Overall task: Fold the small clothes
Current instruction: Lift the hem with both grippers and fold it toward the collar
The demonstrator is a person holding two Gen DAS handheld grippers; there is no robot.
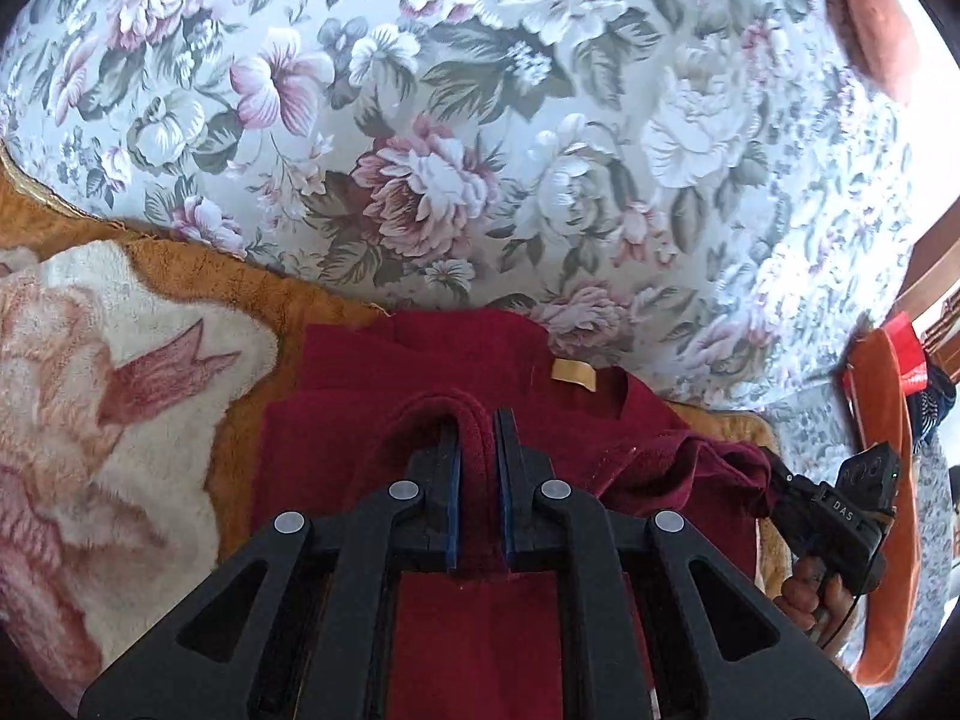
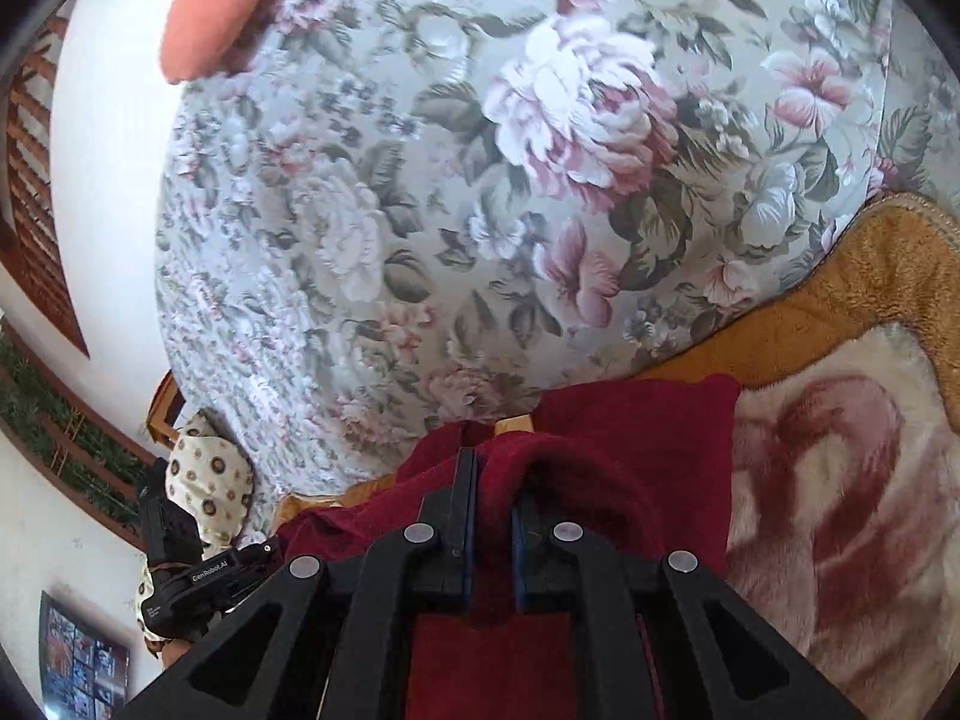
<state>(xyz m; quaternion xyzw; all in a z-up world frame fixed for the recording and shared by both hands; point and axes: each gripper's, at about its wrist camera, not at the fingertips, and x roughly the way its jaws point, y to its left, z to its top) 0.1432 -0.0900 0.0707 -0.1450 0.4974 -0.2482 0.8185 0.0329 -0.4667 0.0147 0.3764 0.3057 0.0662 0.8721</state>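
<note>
My left claw: clamped on a raised fold of the dark red garment — the fleece loops over my fingertips.
My right claw: pinching another bunched fold of the same garment, cloth pressed between the pads.
Garment: spread below both claws, its tan label at 12 o'clock from my left tips.
Blanket: orange and cream plush, at 9 o'clock of the garment in the left view.
Floral sheet: fills the 12 o'clock stretch beyond.
Orange cushion: far corner, 1 o'clock.

Floral bedspread, plush orange-and-cream blanket, peach cushion, wooden shutter.
</note>
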